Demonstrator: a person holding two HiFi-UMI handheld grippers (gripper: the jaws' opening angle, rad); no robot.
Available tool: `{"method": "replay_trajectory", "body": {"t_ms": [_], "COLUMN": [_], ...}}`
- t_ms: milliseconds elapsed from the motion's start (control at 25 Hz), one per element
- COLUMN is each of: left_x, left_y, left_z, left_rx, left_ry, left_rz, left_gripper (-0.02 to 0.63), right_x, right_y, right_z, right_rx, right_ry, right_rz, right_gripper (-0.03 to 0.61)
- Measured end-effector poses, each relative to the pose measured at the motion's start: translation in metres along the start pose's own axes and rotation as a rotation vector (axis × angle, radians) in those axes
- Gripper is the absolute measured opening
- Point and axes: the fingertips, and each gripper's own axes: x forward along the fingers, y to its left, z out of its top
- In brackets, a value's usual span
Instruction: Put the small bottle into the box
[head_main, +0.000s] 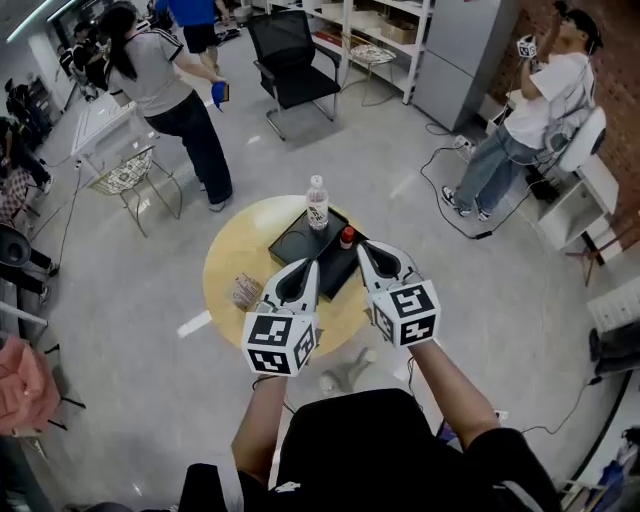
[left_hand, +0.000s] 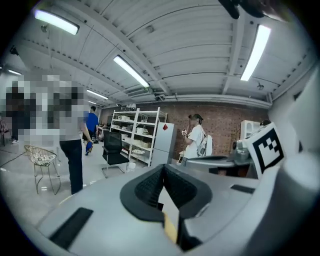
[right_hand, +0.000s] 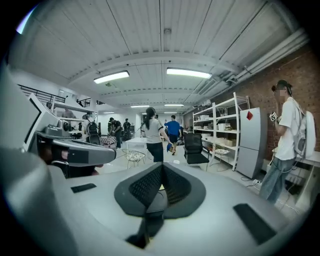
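A flat black box (head_main: 293, 243) lies on a round yellow table (head_main: 225, 262). The small bottle (head_main: 347, 237), red-capped, stands at the box's right edge; I cannot tell whether it is inside. A taller clear water bottle (head_main: 317, 203) stands at the box's far edge. My left gripper (head_main: 312, 263) hovers over the box's near side, jaws shut and empty. My right gripper (head_main: 362, 247) hangs just near of the small bottle, also shut with nothing held. In the left gripper view the left gripper (left_hand: 162, 168) looks across the room, as does the right gripper (right_hand: 161, 168) in its own view.
A small crumpled packet (head_main: 246, 290) lies at the table's left. A person (head_main: 170, 95) stands far left beside a wire chair (head_main: 128, 178). A black office chair (head_main: 293, 62) stands behind the table. Another person (head_main: 520, 125) stands at the right, with cables (head_main: 450, 205) on the floor.
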Motion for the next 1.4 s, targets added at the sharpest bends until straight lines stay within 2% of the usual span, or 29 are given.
{"method": "replay_trajectory", "body": {"t_ms": [240,480,960,1400], "left_x": [-0.006,-0.001,0.007,0.007], "left_y": [-0.025,-0.039,-0.094,-0.106], "left_z": [0.024,0.04,0.042,0.037], "left_rx": [0.002,0.009,0.023,0.024], "left_ry": [-0.054,-0.085,-0.103,-0.08], "left_rz": [-0.046,-0.041,-0.034,-0.02], "left_gripper": [0.011,0.011,0.011,0.011], "right_x": [-0.02,-0.032,-0.074,-0.08], "right_y": [0.002,-0.007,-0.035,-0.04], "right_z": [0.019,0.037,0.039,0.035], "right_rx": [-0.012,-0.02,-0.019,-0.004], "right_ry": [-0.05,-0.088,-0.117,-0.112], "right_rz": [0.006,0.032,0.066,0.085], "right_gripper": [0.002,0.002,0.002,0.002]}}
